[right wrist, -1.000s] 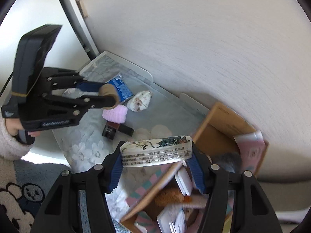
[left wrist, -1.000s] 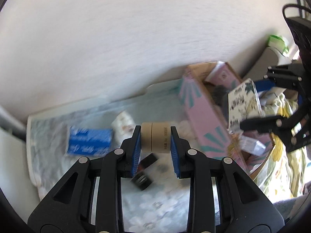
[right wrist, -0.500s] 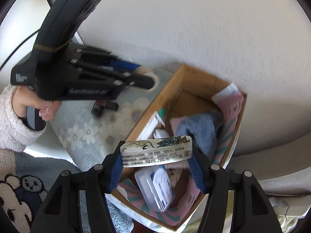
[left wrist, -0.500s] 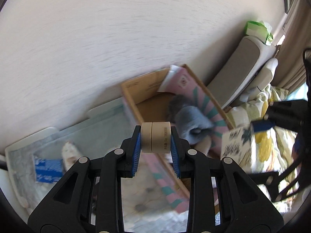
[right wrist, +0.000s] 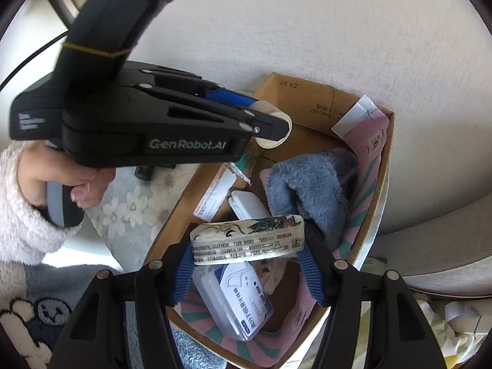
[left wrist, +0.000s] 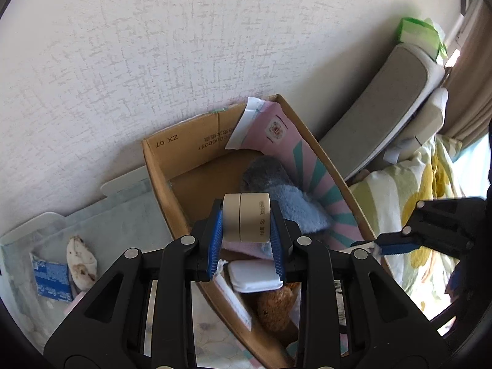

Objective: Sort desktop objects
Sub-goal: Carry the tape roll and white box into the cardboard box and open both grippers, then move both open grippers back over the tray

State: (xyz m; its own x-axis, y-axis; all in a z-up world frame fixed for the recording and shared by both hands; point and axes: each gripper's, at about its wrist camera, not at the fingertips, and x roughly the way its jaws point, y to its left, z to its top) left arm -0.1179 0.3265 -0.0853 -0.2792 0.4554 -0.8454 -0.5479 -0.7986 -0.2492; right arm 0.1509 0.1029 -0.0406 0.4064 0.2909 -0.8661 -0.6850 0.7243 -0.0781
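Note:
My left gripper (left wrist: 246, 240) is shut on a small beige round jar (left wrist: 246, 221) and holds it above the open cardboard box (left wrist: 160, 166). It also shows in the right wrist view (right wrist: 273, 129), over the box's left wall. My right gripper (right wrist: 247, 266) is shut on a flat printed packet (right wrist: 247, 241) above the box (right wrist: 310, 95). Inside the box lie a blue fluffy cloth (right wrist: 310, 184), a white case (right wrist: 249, 204), a clear plastic box (right wrist: 236, 301) and a brown plush (left wrist: 276, 304).
A floral mat (left wrist: 123, 215) left of the box holds a blue packet (left wrist: 50, 279) and a white spotted pouch (left wrist: 81, 258). A wall stands behind. A grey cushion (left wrist: 387, 107) and patterned bedding (left wrist: 399, 190) lie right of the box.
Both grippers have moved from over the mat to above the cardboard box, each still holding its object. The left gripper now sits over the box's near-left part.

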